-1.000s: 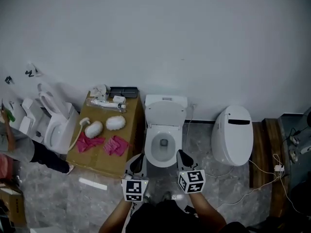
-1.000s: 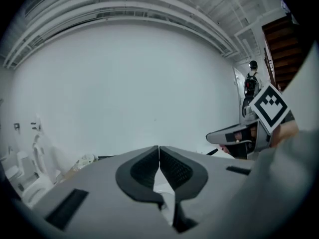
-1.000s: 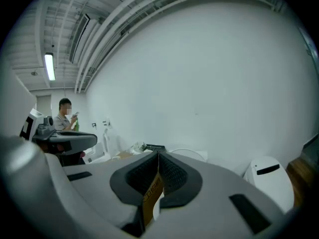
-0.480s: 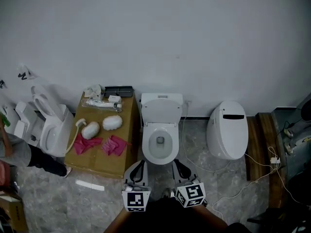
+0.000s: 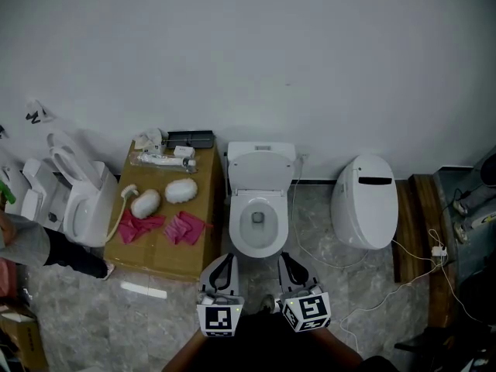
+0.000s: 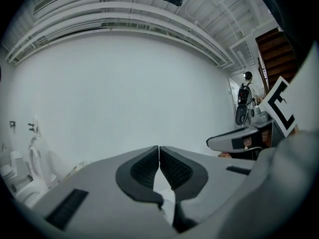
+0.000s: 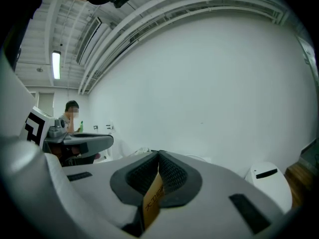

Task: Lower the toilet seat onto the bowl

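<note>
White toilet [image 5: 258,248] stands against the wall with its bowl open. A lid or seat [image 5: 260,173] is raised upright against the tank. The head view does not show whether the seat is up with the lid or lies on the rim.

In front of the toilet, the left gripper [image 5: 225,257] hovers off its left front and the right gripper [image 5: 286,257] off its right front. Both point toward the toilet and touch nothing on it. The left gripper's pads [image 6: 144,168] are pressed together with nothing between them. The right gripper's pads [image 7: 172,173] are also together, and a tan printed strip [image 7: 153,198] is pinched in the seam between them.

Left of the toilet and just beside it is a cardboard box [image 5: 159,250]. On it lie two pink cloths [image 5: 184,228], two white pads [image 5: 180,190] and, at the wall end, a dark tray [image 5: 191,139]. Farther left stands a toilet with its seat up [image 5: 77,200], with a person [image 5: 27,242] at the picture's edge. Right of the toilet, apart from it, is a closed toilet [image 5: 364,204], and a white cable [image 5: 403,281] trails over the floor beyond.
</note>
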`<state>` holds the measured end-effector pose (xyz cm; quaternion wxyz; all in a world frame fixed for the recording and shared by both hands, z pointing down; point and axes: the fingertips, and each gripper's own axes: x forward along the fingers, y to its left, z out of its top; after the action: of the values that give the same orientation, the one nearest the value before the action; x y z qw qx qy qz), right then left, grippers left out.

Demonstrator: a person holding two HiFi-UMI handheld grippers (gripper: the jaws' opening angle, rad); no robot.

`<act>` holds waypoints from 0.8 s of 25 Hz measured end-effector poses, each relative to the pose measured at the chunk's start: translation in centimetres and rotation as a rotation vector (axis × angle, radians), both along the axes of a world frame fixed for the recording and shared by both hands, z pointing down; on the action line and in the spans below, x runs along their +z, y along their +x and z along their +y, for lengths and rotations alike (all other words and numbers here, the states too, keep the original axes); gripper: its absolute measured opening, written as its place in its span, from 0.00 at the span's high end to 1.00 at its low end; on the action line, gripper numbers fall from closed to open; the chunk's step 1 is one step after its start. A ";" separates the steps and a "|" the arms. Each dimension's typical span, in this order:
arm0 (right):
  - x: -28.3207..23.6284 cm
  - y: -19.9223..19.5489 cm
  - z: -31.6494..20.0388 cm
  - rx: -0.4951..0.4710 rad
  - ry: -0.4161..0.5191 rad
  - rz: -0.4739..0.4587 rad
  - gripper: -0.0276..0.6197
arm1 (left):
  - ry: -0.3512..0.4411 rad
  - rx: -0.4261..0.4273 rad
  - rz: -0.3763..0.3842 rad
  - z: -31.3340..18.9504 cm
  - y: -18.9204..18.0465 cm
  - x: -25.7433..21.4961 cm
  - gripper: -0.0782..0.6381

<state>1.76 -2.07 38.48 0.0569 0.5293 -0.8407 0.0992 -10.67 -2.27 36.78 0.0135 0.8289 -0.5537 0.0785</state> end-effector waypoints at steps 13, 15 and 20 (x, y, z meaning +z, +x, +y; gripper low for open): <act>-0.2 -0.6 0.4 0.011 0.007 0.021 0.91 | -0.042 -0.028 0.017 1.0 -1.2 0.7 0.87; -0.1 -0.9 0.6 0.008 0.008 0.021 0.91 | -0.044 -0.027 0.027 1.3 -1.3 0.8 0.87; 0.3 -1.3 1.7 0.010 0.006 0.024 0.91 | -0.055 -0.023 0.018 2.3 -1.8 1.2 0.87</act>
<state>0.42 -0.35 38.78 0.0649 0.5346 -0.8377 0.0908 -12.45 0.00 37.97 0.0424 0.8226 -0.5606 0.0860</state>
